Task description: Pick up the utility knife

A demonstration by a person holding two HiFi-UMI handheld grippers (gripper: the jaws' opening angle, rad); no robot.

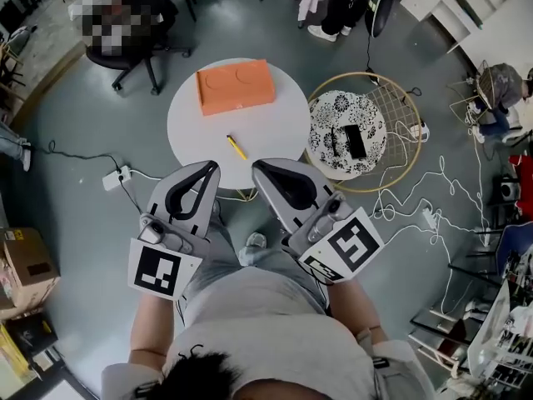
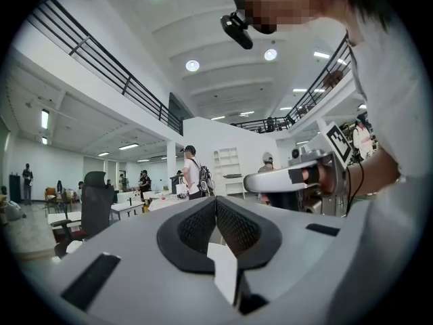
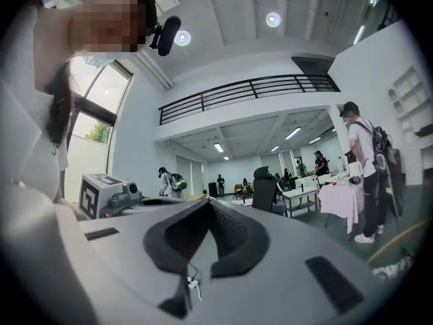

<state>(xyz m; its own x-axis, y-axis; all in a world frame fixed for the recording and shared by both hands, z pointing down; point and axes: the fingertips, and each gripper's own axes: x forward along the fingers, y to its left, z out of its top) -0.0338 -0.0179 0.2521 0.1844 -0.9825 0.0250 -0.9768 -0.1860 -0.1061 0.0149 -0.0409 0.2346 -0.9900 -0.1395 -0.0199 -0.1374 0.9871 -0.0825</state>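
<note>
The utility knife (image 1: 236,147) is a slim yellow stick lying near the front edge of the round white table (image 1: 275,123), seen only in the head view. My left gripper (image 1: 210,167) and right gripper (image 1: 258,167) are held close to my body, just short of the table's near edge, tips pointing toward it. Both are shut with nothing between the jaws. In the left gripper view my left gripper (image 2: 216,199) points up into the room, and so does my right gripper (image 3: 208,202) in its own view; neither view shows the knife.
An orange flat box (image 1: 236,86) lies at the back of the table. A round wire-rimmed stand (image 1: 398,167) with a patterned top and a black device stands to the right. Cables and a power strip (image 1: 115,177) lie on the floor; an office chair (image 1: 133,52) is behind.
</note>
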